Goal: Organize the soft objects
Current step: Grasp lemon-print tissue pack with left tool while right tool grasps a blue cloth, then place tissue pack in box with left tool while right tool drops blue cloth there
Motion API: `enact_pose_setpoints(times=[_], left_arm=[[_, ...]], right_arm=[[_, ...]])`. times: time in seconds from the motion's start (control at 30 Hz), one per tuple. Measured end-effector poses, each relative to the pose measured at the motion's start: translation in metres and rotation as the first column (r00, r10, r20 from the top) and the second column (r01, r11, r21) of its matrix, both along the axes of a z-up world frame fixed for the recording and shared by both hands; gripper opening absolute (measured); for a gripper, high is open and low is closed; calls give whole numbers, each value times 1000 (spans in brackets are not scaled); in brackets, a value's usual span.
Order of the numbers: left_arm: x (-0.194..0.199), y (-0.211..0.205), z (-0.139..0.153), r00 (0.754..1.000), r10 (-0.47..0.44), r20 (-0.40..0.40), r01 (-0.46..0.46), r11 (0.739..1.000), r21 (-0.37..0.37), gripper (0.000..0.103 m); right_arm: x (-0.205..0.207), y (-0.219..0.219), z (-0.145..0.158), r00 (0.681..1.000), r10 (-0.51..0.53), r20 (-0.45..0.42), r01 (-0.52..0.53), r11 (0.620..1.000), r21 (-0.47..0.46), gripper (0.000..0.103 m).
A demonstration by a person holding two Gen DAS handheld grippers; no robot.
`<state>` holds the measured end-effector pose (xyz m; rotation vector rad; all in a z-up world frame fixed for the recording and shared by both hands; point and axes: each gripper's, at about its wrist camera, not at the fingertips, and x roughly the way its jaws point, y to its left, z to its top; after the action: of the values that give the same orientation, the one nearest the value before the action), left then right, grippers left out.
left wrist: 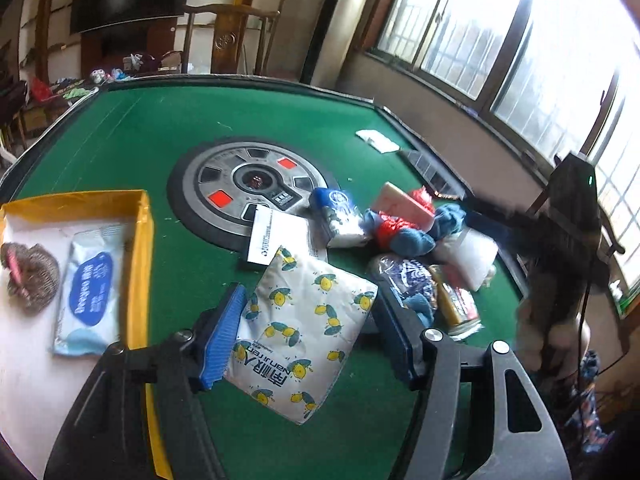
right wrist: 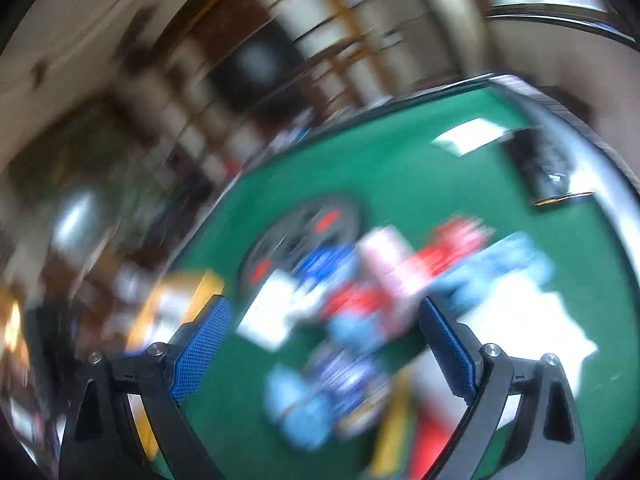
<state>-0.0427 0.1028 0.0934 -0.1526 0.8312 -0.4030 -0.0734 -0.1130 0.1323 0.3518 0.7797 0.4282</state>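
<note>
Clamped between the blue pads of the left gripper is a white tissue pack with a lemon print; both pads press its sides and the jaws stand about half apart around it. Its long axis runs from near the camera away toward the pile, tilted a little to the right, and one corner points at the table's round centre hub. It hangs above the green table, apart from the felt.

Left of that gripper sits one yellow box holding two things: a blue-and-white wet-wipe pack and, further left, a brown mesh scrubber.

Ahead and to the right lies the heap of soft goods: red, blue and white bundles, a pink pack, a yellow pack; the exact count I cannot make out. One white card lies just beyond the held pack.

Over that same heap, the right gripper has its jaws wide apart and holds nothing; its view is badly blurred.
</note>
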Motion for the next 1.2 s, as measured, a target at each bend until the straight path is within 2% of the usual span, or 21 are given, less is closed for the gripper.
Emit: enact_pose_setpoints(times=[0.07,0.1,0.13,0.2,0.23,0.33,0.4,0.47,0.5,0.53,0.57,0.6,0.77,0.9,1.03,1.13,1.2], left_arm=[[-4,13,3,1000,23,8,-23,999,-22,63],[-7,21,5,999,37,10,-36,999,-34,63],[-8,24,3,999,48,12,-47,998,-40,63],[-12,38,2,997,81,10,-80,995,-67,64],[-15,48,1,995,98,5,-98,992,-84,64],[-24,70,-1,989,148,0,-147,984,-104,64],[-29,88,-4,983,181,-3,-180,977,-116,64],[-37,107,-6,976,220,-6,-219,968,-125,64],[-39,115,-7,971,237,-7,-236,963,-129,64],[-41,127,-8,965,262,-11,-261,956,-132,64],[-43,136,-10,960,281,-14,-280,951,-133,64],[-45,145,-12,954,299,-17,-299,945,-130,64],[-42,187,-24,922,384,-55,-387,918,-85,64],[-28,213,-29,901,428,-74,-430,903,-21,64],[0,224,-39,892,440,-108,-439,898,33,64],[24,222,-52,886,439,-149,-433,899,73,64],[40,219,-59,881,445,-163,-432,895,109,64]], right_arm=[[-8,37,-6,992,126,-26,-128,986,-107,92],[-11,50,-9,987,157,-34,-161,975,-157,90],[-13,67,-14,979,200,-50,-206,953,-222,86],[-14,87,-24,966,244,-85,-259,921,-293,66],[-13,95,-30,960,259,-107,-280,903,-326,65],[-5,107,-46,955,254,-155,-296,859,-418,62],[-1,111,-57,952,243,-189,-303,840,-449,50],[-1,111,-62,956,225,-187,-290,823,-489,46],[-1,110,-63,960,211,-183,-275,820,-502,35],[0,107,-61,966,187,-180,-254,825,-506,30],[-1,106,-57,967,177,-182,-245,836,-492,23],[0,100,-52,968,167,-185,-235,858,-456,19],[-10,90,-19,983,138,-121,-174,907,-384,19],[-14,109,16,979,189,-75,-203,937,-286,19],[-10,157,30,946,313,-83,-322,931,-172,19],[-4,200,23,913,394,-109,-405,908,-106,19],[-3,228,14,893,432,-126,-444,891,-95,19]])
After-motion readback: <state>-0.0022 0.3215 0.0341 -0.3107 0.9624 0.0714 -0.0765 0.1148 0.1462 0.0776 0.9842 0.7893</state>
